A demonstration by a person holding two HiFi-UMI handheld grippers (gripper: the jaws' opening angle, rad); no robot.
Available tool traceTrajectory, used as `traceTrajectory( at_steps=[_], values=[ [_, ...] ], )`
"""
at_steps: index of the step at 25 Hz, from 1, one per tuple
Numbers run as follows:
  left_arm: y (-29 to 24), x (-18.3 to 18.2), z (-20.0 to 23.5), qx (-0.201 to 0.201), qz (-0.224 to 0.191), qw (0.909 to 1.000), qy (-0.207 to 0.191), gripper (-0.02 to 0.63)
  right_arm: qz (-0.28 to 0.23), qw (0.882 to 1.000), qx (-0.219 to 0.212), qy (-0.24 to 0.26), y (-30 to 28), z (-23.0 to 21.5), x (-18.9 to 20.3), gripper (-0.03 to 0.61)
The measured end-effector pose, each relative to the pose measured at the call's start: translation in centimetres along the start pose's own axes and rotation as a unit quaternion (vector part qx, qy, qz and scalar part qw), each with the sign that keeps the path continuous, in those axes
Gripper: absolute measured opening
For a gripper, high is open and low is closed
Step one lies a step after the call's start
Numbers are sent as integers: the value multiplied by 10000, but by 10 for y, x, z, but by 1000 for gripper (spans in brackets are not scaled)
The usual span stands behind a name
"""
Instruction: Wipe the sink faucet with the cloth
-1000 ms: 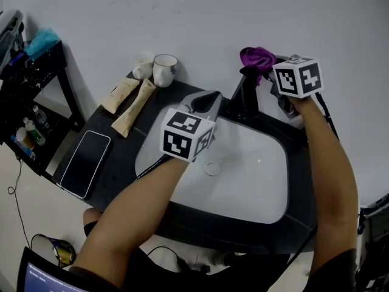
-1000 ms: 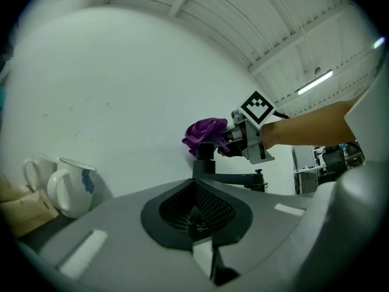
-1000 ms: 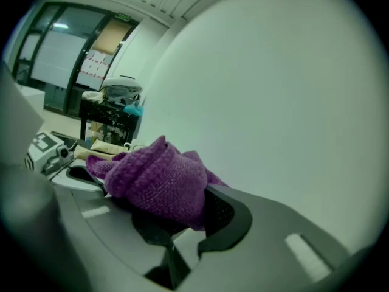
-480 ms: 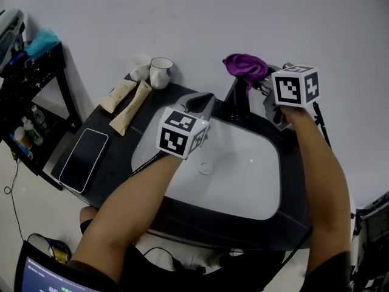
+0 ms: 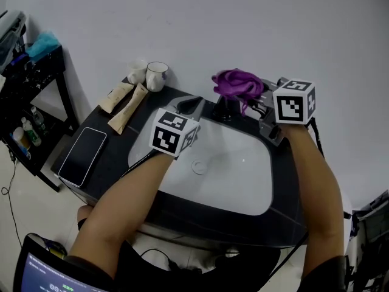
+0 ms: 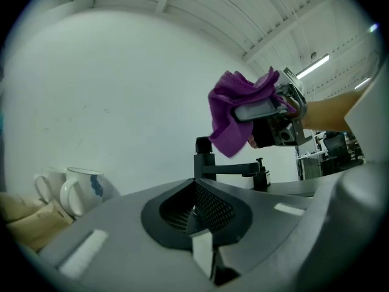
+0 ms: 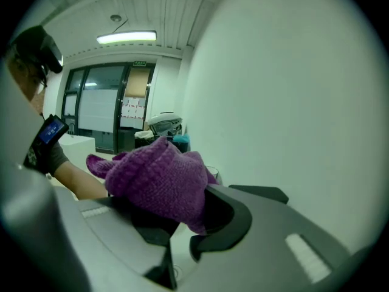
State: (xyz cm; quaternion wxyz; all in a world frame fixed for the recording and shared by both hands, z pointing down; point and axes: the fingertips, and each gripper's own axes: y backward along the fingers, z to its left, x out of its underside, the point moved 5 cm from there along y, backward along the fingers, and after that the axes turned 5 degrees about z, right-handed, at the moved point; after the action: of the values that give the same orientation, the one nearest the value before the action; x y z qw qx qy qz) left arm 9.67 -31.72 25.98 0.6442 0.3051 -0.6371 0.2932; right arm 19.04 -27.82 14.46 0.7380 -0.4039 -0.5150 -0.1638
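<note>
A purple cloth (image 5: 236, 84) is bunched over the top of the black faucet (image 5: 227, 109) at the back of the white sink (image 5: 243, 181). My right gripper (image 5: 260, 105) is shut on the cloth, coming in from the faucet's right. In the right gripper view the cloth (image 7: 158, 178) fills the jaws and hides the faucet. My left gripper (image 5: 193, 104) hovers at the sink's back rim, left of the faucet, shut and holding nothing. From the left gripper view, the faucet (image 6: 226, 166) stands ahead with the cloth (image 6: 234, 117) hanging above it.
Two white mugs (image 5: 152, 75) and two beige tubes (image 5: 124, 105) lie on the dark counter left of the sink. A phone (image 5: 84, 157) lies near the counter's left front edge. A black shelf (image 5: 33, 72) stands further left. The wall is just behind the faucet.
My right gripper has carried the cloth leftward, from beside the faucet's top to over it. The left gripper has kept its place near the sink's back rim.
</note>
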Motion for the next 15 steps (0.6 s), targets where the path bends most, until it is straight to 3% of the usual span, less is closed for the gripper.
traceTrajectory(
  at_steps=[3,5,10,15],
  values=[
    [3,0,1,-38,-1,10000,37,17,-140,9992,-243,-277,8,2,12,52],
    [4,0,1,-43,-6,10000,65,17,-173,9994,-124,-279,11,-3,21,52],
    [3,0,1,-13,-10,10000,75,17,-109,9986,491,-177,7,-30,37,54],
    [-2,0,-1,69,-30,9999,85,17,280,9854,1574,587,-5,-61,51,55]
  ],
)
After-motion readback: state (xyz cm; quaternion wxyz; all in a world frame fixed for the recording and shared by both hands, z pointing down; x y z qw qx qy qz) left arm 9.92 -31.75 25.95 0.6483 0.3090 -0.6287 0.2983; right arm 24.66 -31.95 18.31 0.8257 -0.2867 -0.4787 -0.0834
